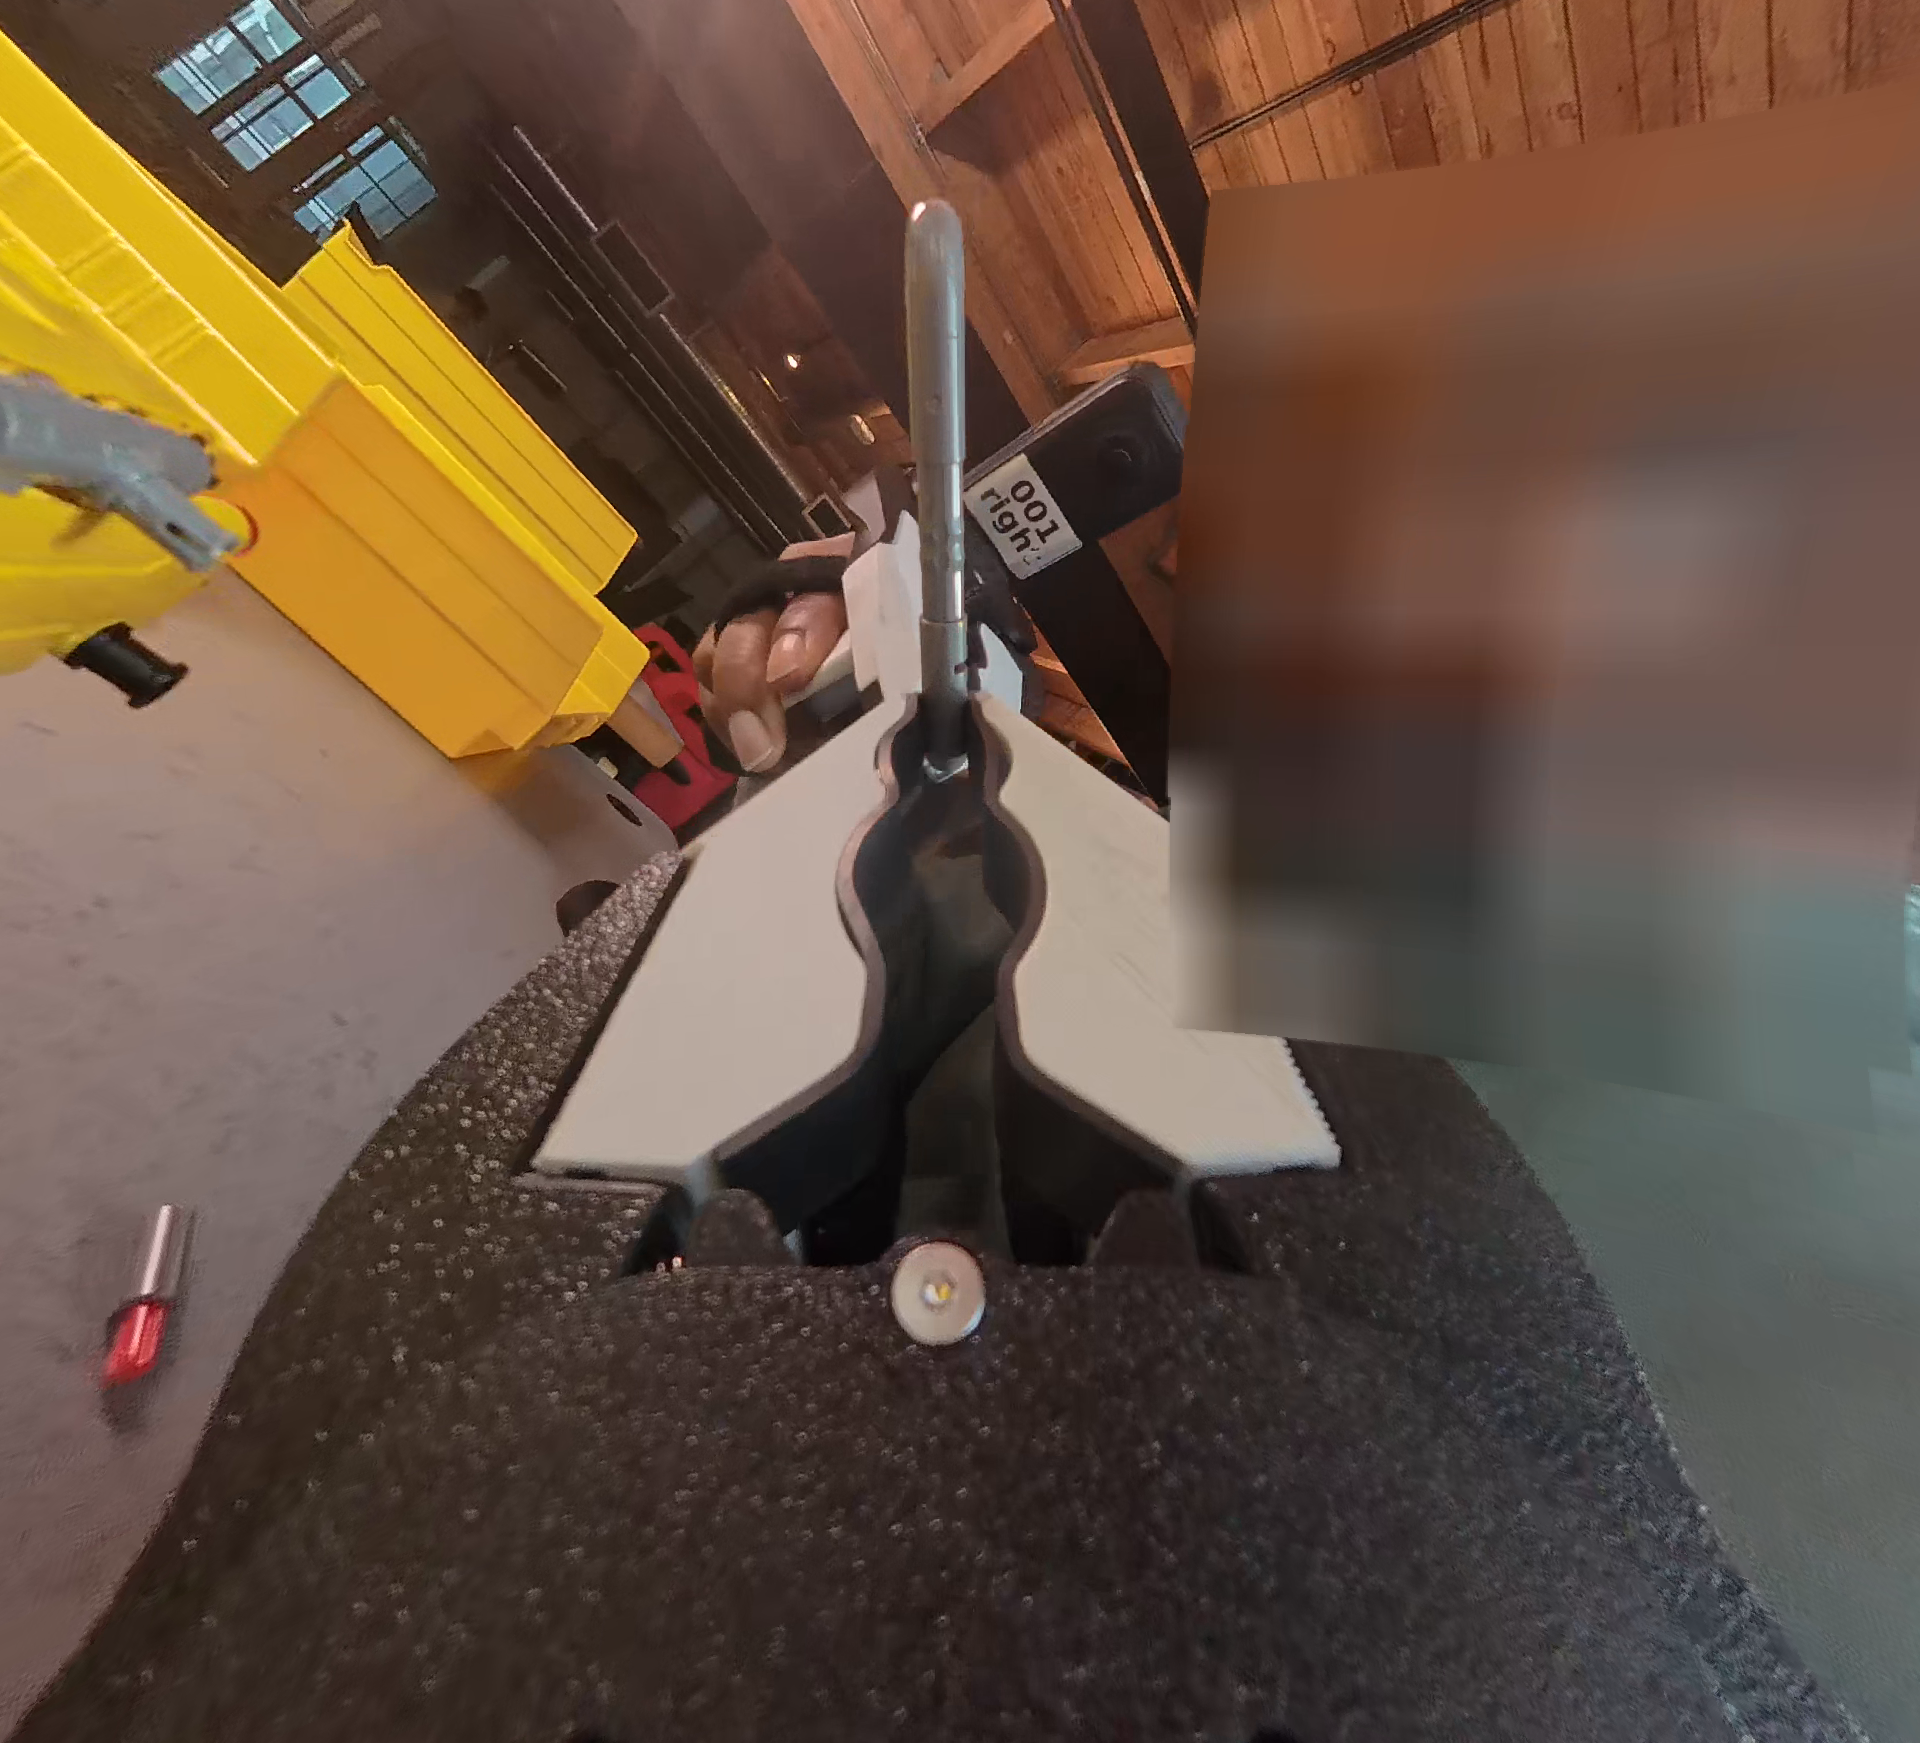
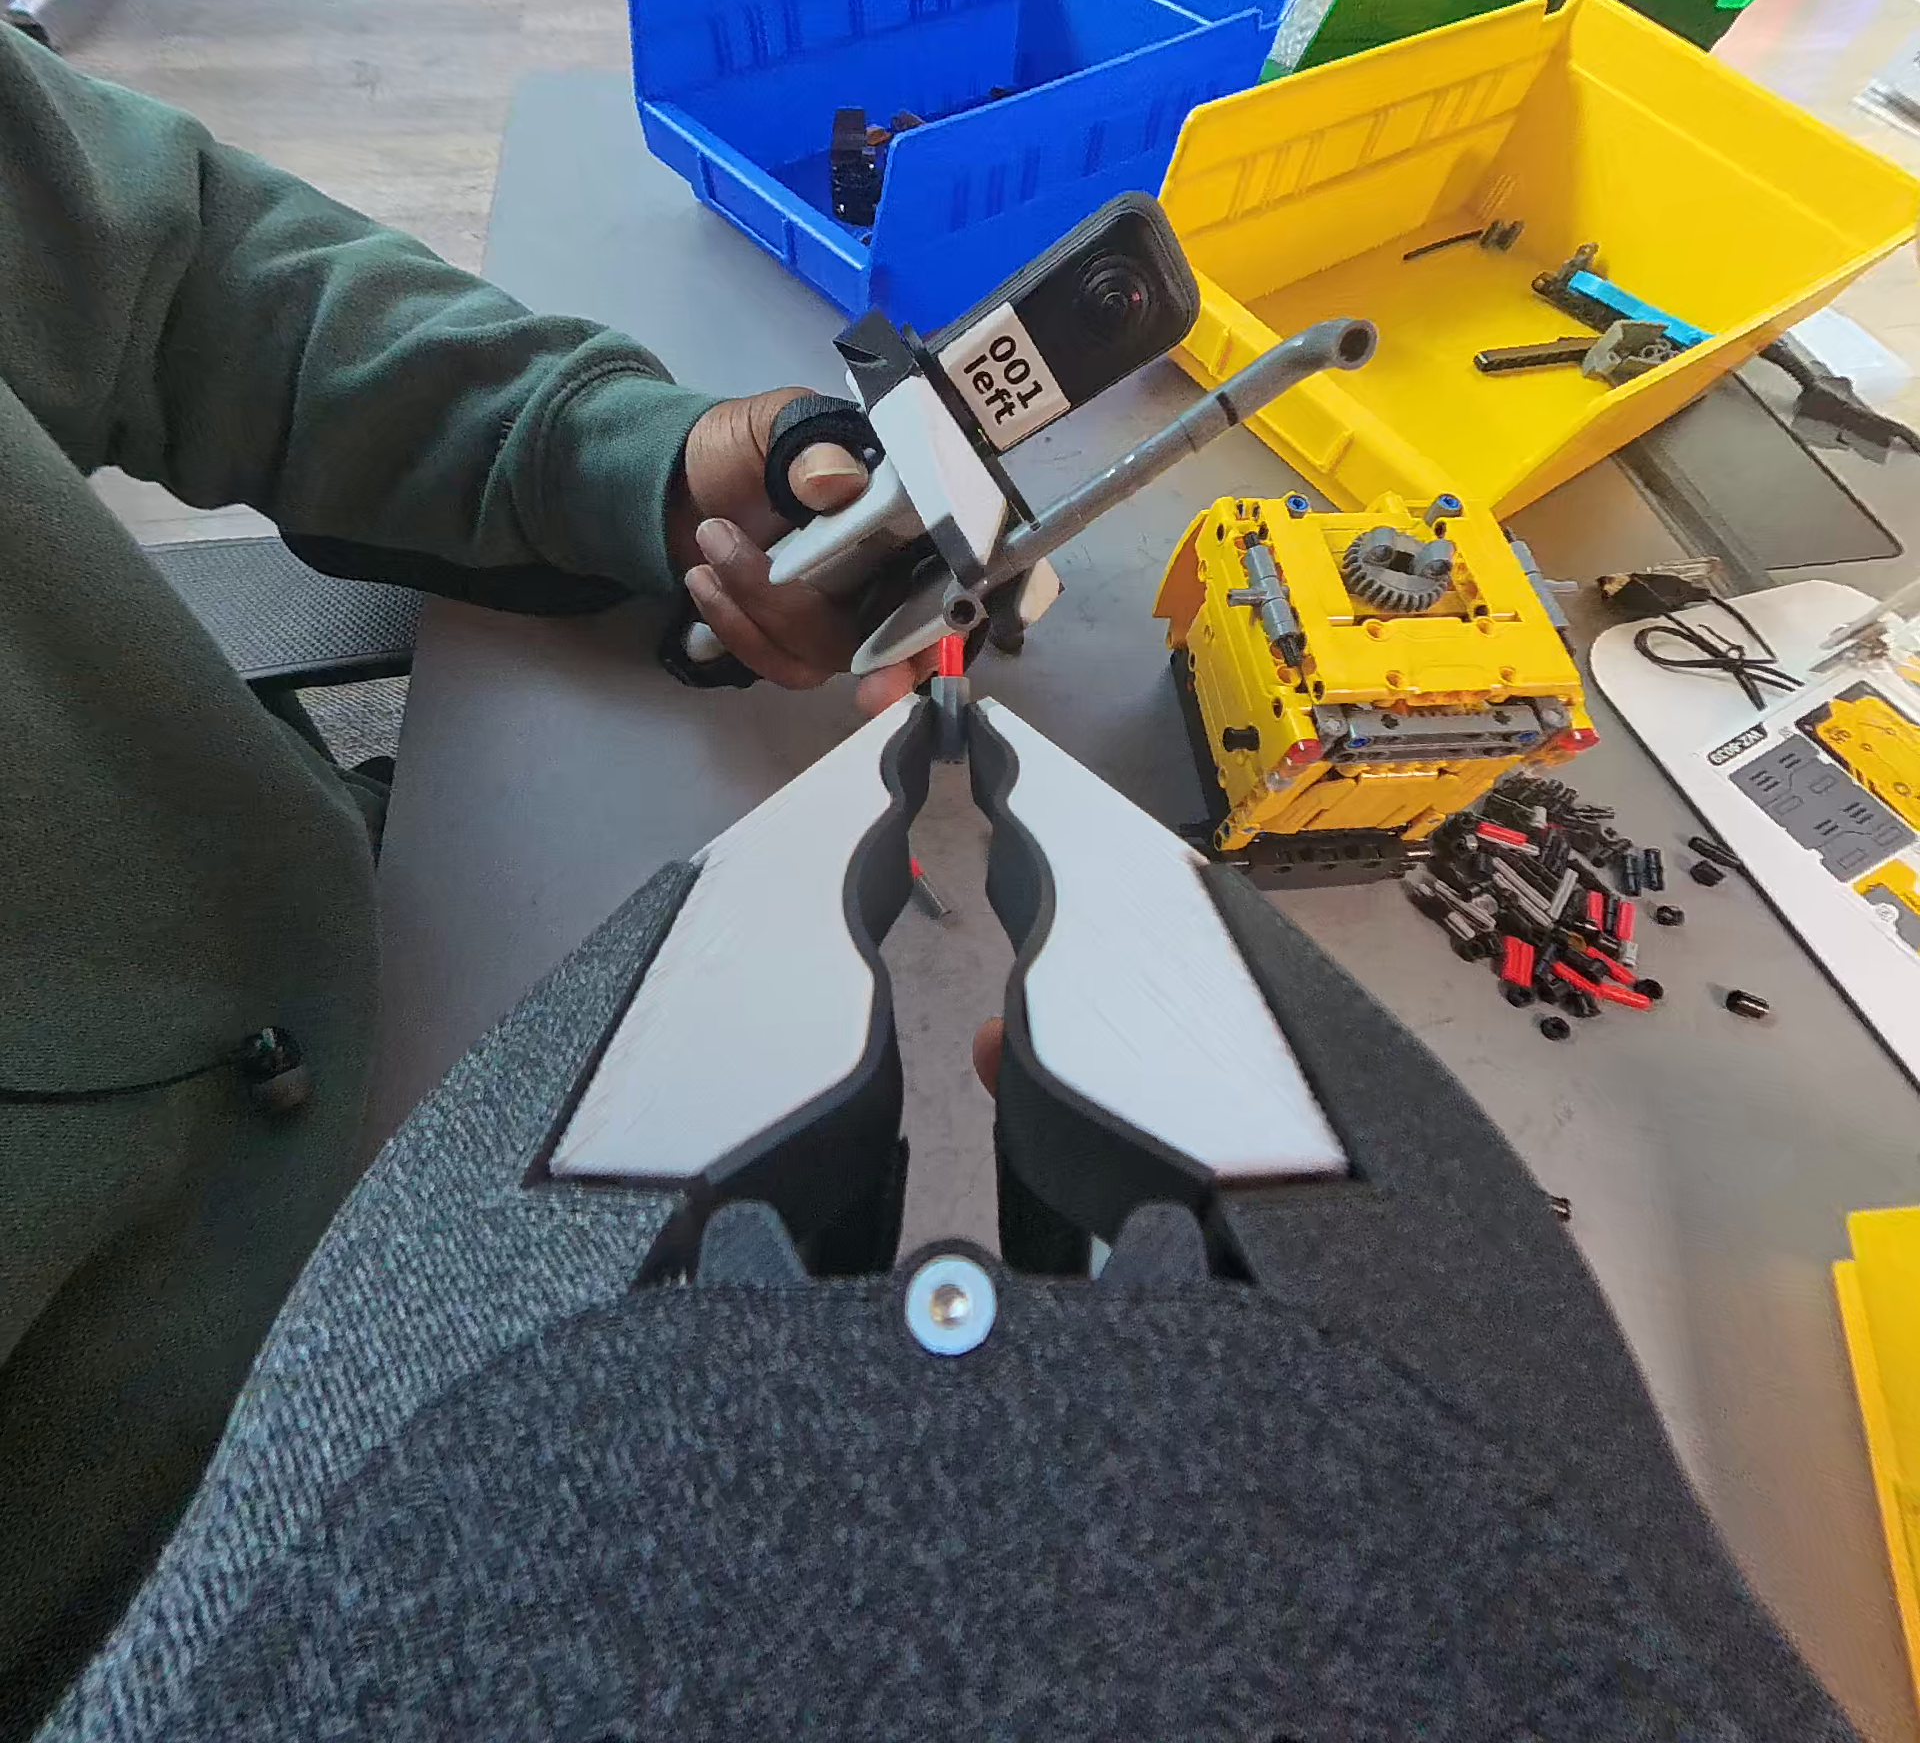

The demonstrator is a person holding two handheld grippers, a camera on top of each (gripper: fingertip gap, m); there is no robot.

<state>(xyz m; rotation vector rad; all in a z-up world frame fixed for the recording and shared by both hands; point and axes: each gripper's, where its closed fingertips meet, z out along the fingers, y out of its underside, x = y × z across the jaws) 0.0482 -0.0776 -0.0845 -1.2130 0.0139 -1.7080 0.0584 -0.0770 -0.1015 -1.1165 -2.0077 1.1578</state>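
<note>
Left gripper [image 1: 940, 737]: clamped on long grey bent rod [image 1: 932, 405], held above table [image 2: 644, 758].
Right gripper [image 2: 948, 725]: pinching small grey connector with red pin [image 2: 949, 654], touching rod's lower end.
Nearby: yellow brick vehicle [image 2: 1382, 654], yellow bin [image 2: 1538, 166].

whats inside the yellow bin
The yellow bin holds a few loose building-toy parts: a blue beam, black and grey pieces and a small black axle. Its near wall hides the front of the floor.
</note>
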